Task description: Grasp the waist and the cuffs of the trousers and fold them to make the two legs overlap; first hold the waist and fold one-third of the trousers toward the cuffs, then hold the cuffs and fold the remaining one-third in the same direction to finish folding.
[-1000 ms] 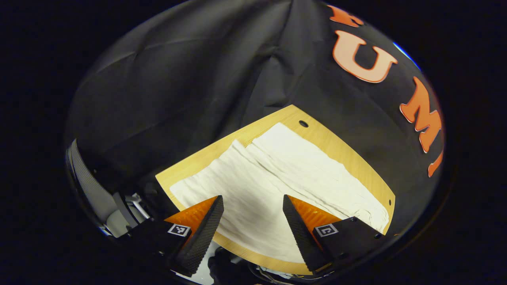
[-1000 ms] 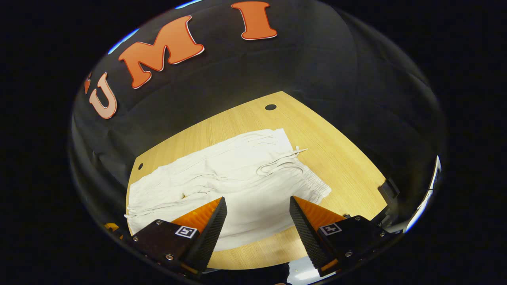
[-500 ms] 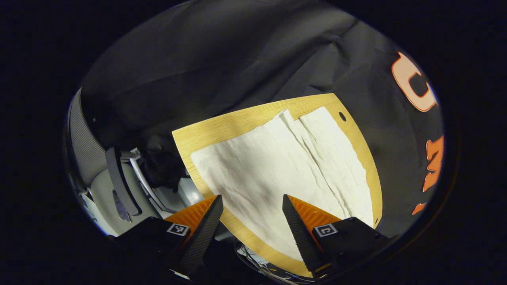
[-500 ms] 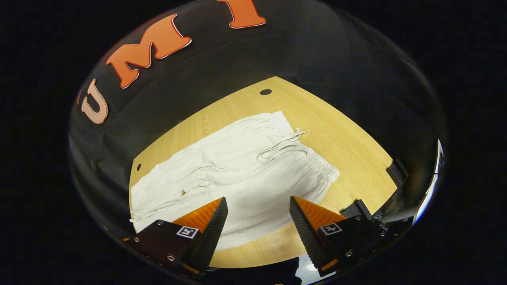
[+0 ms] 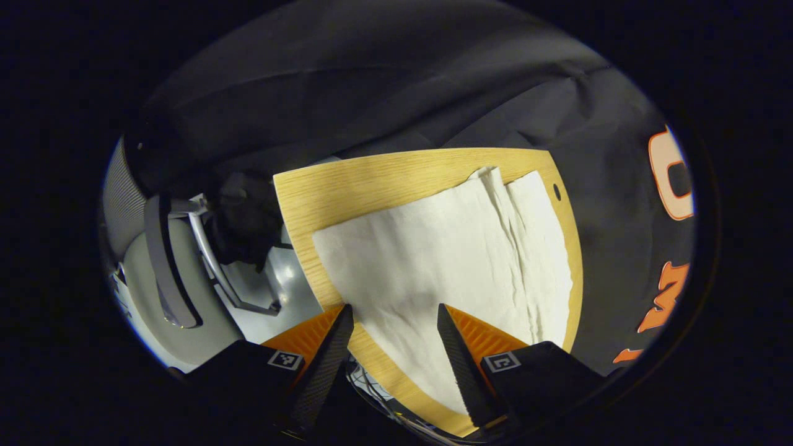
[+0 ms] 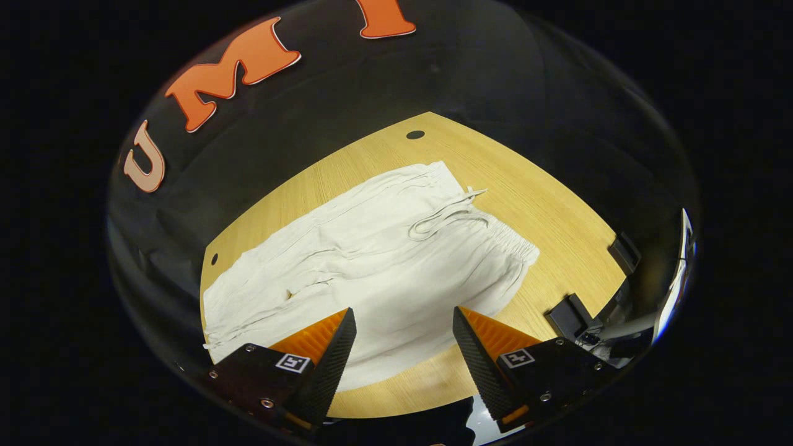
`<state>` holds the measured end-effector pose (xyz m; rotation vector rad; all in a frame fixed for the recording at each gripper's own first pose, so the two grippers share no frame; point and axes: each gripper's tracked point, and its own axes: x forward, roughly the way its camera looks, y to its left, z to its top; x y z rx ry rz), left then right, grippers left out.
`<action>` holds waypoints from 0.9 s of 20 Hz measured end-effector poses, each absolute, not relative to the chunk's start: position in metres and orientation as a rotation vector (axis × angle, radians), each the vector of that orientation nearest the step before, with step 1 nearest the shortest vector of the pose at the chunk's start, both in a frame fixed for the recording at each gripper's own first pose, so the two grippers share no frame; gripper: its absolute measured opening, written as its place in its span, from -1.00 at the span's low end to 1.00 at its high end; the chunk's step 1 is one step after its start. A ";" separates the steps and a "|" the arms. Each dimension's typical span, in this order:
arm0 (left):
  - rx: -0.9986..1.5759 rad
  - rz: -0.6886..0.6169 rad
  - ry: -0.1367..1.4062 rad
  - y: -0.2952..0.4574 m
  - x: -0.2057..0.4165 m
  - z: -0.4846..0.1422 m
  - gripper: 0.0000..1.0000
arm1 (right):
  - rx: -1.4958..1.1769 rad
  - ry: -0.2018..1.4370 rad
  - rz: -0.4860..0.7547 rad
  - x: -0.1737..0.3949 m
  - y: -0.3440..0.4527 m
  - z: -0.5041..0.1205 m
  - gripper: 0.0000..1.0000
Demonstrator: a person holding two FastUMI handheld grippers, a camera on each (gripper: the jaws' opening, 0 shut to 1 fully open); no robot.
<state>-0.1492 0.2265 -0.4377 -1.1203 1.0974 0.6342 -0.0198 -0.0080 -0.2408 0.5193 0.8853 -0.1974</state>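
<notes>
in the left gripper view the left tongs (image 5: 390,337) sit at the bottom centre of the frame, fingers spread with a clear gap between them and nothing pinched. beyond them the white trousers (image 5: 458,266) lie flat on the wooden worktop (image 5: 372,179), taking up the centre and right of the frame; the near edge of the cloth runs just above the fingertips, and lengthwise creases run up toward the upper right, near a small hole in the board. at the left of the frame, off the worktop's edge, grey curved equipment (image 5: 167,266) shows against a pale floor.

in the right gripper view the right tongs (image 6: 403,337) are likewise spread at the bottom centre, holding nothing. the trousers (image 6: 372,266) lie flat across the middle of the worktop (image 6: 545,204), the gathered waistband (image 6: 505,238) at the right of centre with its drawstring (image 6: 443,217) looped on top, the legs stretching to the lower left. two small dark fittings (image 6: 570,313) sit at the worktop's lower right edge.
</notes>
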 end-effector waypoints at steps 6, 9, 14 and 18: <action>-1.230 0.588 1.039 0.231 -0.124 -0.450 0.16 | 0.551 0.889 -0.223 -0.029 0.003 -0.242 0.90; -1.288 0.575 1.021 0.230 -0.115 -0.456 -0.66 | 0.553 0.889 -0.241 -0.038 0.002 -0.242 0.90; -1.177 0.548 1.006 0.230 -0.117 -0.451 -0.88 | 0.582 0.892 -0.281 -0.049 -0.018 -0.250 0.90; -1.165 0.541 0.933 0.229 -0.110 -0.426 -0.89 | 0.600 0.918 -0.292 -0.049 -0.040 -0.265 0.89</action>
